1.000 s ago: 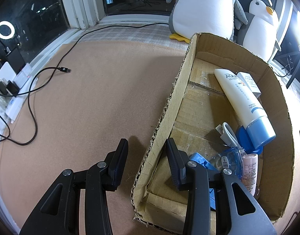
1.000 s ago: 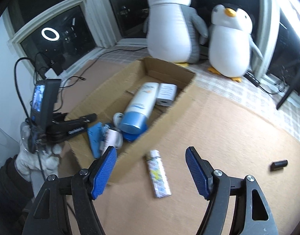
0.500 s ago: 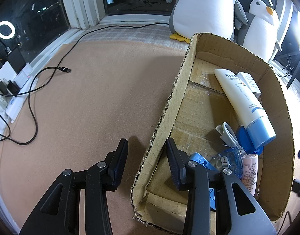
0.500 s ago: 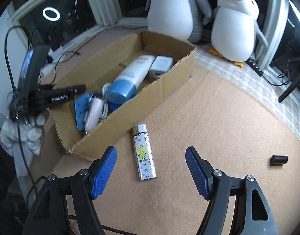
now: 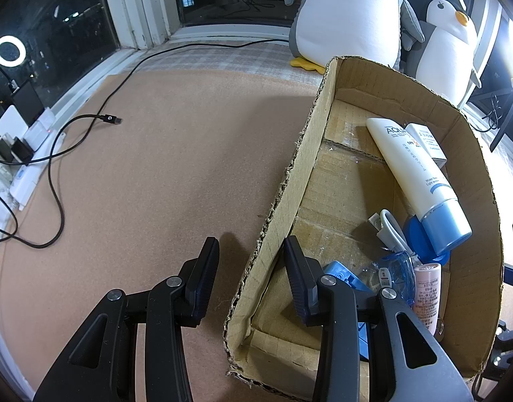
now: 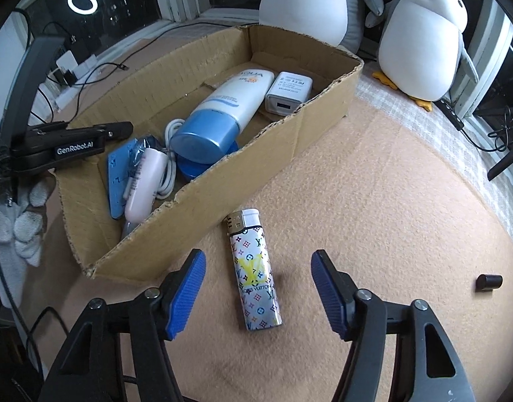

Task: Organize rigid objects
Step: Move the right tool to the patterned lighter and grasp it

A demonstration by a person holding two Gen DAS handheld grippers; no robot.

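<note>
A patterned silver lighter (image 6: 254, 273) lies on the tan mat beside the cardboard box (image 6: 223, 181). My right gripper (image 6: 258, 288) is open and low over it, fingers on either side, not touching. The box holds a white and blue tube (image 6: 219, 110), a white charger (image 6: 288, 93), a pink bottle (image 6: 144, 184), a white cable and blue pieces. My left gripper (image 5: 251, 274) is open and straddles the box's near wall (image 5: 283, 201), one finger inside, one outside. The tube (image 5: 417, 174) also shows in the left wrist view.
A small black cylinder (image 6: 489, 282) lies on the mat at right. Two plush penguins (image 6: 420, 33) stand behind the box by the window. Black cables (image 5: 55, 154) and chargers lie along the left window sill.
My right gripper has moved forward and down over the lighter, which now sits between its open fingers. The left gripper and the box have not moved.
</note>
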